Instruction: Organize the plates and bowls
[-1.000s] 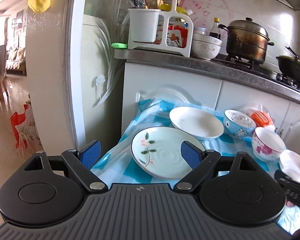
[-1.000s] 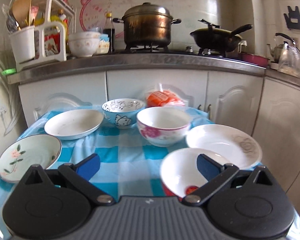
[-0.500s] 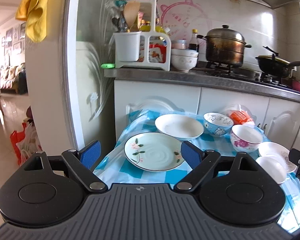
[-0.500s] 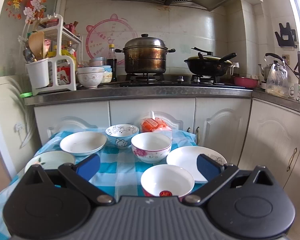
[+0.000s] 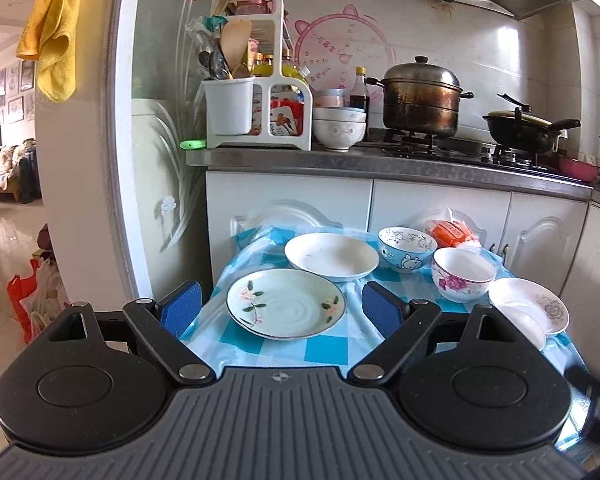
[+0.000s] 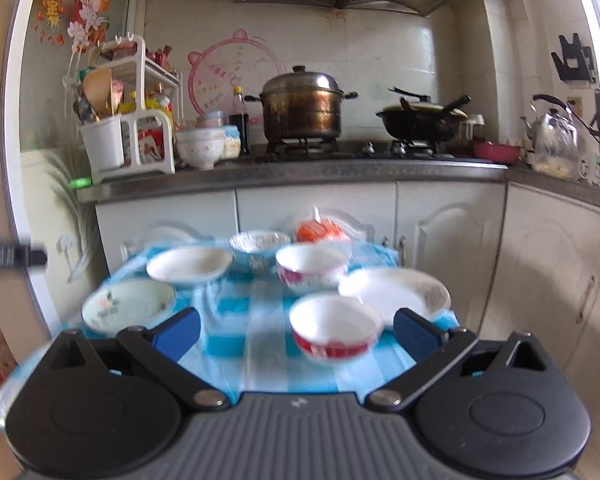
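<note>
Nearest: left tool point(image 5: 281, 303) spread wide and empty, blue pads either side of the green floral plate point(image 5: 286, 303) but held back from it, not touching. Right tool point(image 6: 296, 330) likewise wide and empty, framing the red-banded white bowl point(image 6: 335, 328) at the near edge of the checked blue cloth point(image 6: 260, 344); right view smeared with motion, so exact clearance hard to tell.

Next back: floral-print plate point(image 6: 396, 292) just beside the red-banded bowl, rims close or overlapping. Pink-flower bowl point(image 5: 463, 274) near the middle. Plain white plate point(image 5: 332, 256) behind the green one, then blue cartoon bowl point(image 5: 407, 243) and an orange packet point(image 5: 452, 232) at the far edge against the cabinet doors point(image 5: 440, 208).

Farthest: raised worktop point(image 5: 380, 160) with utensil rack point(image 5: 256, 120), stacked bowls point(image 5: 339, 128), steamer pot point(image 5: 420, 100) and wok point(image 5: 520, 130).

Nothing stacked yet, by the look of it; all six pieces loose on the small table.

Risks: glazed rims slipping from narrow pads if pinched off-centre; green plate sitting close to the front-left edge, so a nudge instead of a clean grip likely to tip it off; loose cloth dragging and shifting neighbours; bowl clipping the adjacent floral-print plate on lifting.
</note>
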`<action>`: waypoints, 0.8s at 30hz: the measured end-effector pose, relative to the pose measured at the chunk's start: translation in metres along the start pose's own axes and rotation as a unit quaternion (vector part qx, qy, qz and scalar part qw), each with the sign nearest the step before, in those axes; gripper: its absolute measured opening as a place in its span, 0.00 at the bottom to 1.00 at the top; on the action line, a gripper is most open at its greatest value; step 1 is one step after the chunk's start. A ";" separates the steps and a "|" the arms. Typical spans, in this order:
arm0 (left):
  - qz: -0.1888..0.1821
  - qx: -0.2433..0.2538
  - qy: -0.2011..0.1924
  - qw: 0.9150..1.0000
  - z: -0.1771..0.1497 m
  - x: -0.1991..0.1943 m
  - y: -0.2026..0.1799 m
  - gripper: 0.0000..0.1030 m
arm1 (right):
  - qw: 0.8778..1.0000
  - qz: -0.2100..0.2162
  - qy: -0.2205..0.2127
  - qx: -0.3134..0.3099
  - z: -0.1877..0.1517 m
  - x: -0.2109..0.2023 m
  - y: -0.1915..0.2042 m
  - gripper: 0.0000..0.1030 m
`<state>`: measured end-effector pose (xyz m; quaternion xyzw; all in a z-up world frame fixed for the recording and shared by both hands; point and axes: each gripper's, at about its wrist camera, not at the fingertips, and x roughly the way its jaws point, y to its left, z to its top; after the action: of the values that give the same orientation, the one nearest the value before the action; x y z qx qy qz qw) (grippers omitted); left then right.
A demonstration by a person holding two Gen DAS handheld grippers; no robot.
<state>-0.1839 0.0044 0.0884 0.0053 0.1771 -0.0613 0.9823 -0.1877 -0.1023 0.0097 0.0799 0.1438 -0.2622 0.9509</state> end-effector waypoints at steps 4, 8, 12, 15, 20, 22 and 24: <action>-0.011 -0.001 0.014 1.000 -0.005 0.007 0.002 1.00 | 1.000 0.000 0.012 0.012 -0.033 -0.009 -0.012 0.99; -0.018 -0.002 0.027 0.999 -0.010 0.013 0.000 1.00 | 0.999 0.003 0.027 0.021 -0.047 -0.015 -0.014 0.99; -0.017 -0.001 0.033 0.999 -0.013 0.018 -0.002 1.00 | 0.996 0.039 0.085 -0.001 -0.064 -0.013 -0.005 0.99; -0.016 -0.003 0.039 0.999 -0.015 0.021 -0.003 1.00 | 0.993 0.055 0.097 -0.044 -0.073 -0.021 0.008 0.99; -0.018 -0.007 0.042 0.999 -0.016 0.025 0.000 1.00 | 0.987 0.089 0.109 -0.075 -0.075 -0.029 0.008 0.99; -0.018 -0.011 0.043 0.999 -0.016 0.027 0.002 1.00 | 0.980 0.109 0.148 -0.074 -0.077 -0.024 0.005 0.99; -0.018 -0.016 0.044 0.999 -0.017 0.029 0.004 1.00 | 0.982 0.096 0.147 -0.072 -0.075 -0.022 0.003 0.99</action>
<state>-0.1621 0.0052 0.0626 -0.0107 0.2210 -0.0763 0.9722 -0.2213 -0.0721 -0.0536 0.0619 0.2920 -0.1442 0.9435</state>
